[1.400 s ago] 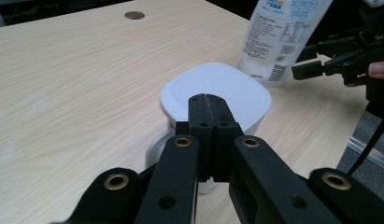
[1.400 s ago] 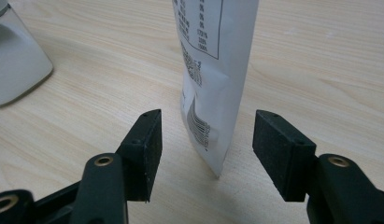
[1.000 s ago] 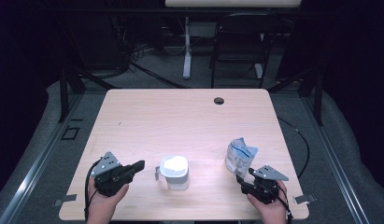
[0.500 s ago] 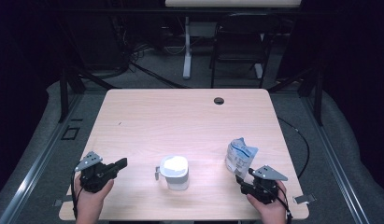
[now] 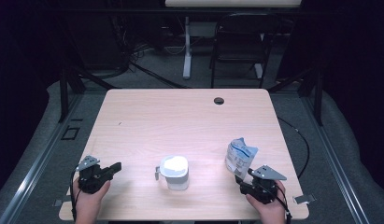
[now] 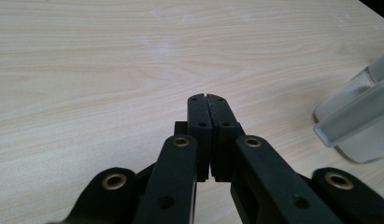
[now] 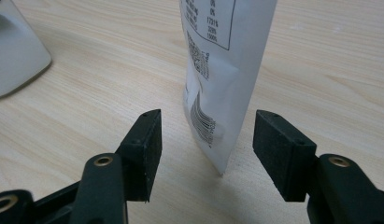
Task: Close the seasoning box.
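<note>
The right gripper [image 7: 206, 154] has its jaws spread wide either side of a white pouch [image 7: 222, 79], pads clear of it; the pouch stands upright on the tabletop [image 5: 180, 121] near the right front edge, printed with a barcode and a table of percentages too small to read. The left gripper [image 6: 209, 109], jaws practically together around nothing after just easing apart a hair, sits front left. A white lidded container [image 5: 174, 171] stands between them

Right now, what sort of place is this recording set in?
Likely a lab or workshop recording bay: one bare wooden table with a cable hole, dark drapes around it, an empty black chair and loose cables on the floor behind.
</note>
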`<state>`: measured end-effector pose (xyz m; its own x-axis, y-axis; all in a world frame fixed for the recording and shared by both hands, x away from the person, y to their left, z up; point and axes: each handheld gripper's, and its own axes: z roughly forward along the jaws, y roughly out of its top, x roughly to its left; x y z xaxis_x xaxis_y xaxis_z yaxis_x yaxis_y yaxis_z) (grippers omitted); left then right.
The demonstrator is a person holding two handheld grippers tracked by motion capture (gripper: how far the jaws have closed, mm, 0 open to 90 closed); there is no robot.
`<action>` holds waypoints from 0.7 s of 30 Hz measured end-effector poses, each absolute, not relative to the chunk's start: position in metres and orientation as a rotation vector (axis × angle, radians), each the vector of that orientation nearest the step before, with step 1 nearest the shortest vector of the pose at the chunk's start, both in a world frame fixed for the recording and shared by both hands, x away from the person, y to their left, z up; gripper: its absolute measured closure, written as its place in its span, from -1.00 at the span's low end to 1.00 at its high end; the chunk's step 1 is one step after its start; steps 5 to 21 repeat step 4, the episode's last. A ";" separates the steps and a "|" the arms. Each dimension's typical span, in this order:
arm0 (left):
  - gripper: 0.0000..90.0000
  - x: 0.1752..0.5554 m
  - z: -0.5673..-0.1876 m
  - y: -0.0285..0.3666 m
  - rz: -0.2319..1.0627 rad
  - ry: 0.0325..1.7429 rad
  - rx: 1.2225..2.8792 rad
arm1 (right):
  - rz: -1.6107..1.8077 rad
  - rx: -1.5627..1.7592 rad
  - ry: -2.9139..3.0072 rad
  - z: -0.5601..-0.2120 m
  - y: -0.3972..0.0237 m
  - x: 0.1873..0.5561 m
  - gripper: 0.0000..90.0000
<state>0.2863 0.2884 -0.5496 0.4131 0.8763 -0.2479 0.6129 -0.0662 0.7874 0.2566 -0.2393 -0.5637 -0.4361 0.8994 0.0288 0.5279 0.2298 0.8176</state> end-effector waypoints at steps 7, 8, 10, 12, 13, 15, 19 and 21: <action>0.82 0.286 -0.551 0.291 0.378 1.304 1.758 | 1.091 1.312 2.052 -0.564 -0.239 0.257 -0.06; 0.82 0.286 -0.551 0.291 0.378 1.304 1.758 | 1.091 1.312 2.052 -0.564 -0.239 0.257 -0.06; 0.82 0.286 -0.551 0.291 0.378 1.304 1.758 | 1.091 1.312 2.052 -0.564 -0.239 0.257 -0.06; 0.82 0.286 -0.551 0.291 0.378 1.304 1.758 | 1.091 1.312 2.052 -0.564 -0.239 0.257 -0.06; 0.82 0.286 -0.551 0.291 0.378 1.304 1.758 | 1.091 1.312 2.052 -0.564 -0.239 0.257 -0.06; 0.82 0.286 -0.551 0.291 0.378 1.304 1.758 | 1.091 1.312 2.052 -0.564 -0.239 0.257 -0.06; 0.82 0.286 -0.551 0.291 0.378 1.304 1.758 | 1.091 1.312 2.052 -0.564 -0.239 0.257 -0.06; 0.82 0.286 -0.551 0.291 0.378 1.304 1.758 | 1.091 1.312 2.052 -0.564 -0.239 0.257 -0.06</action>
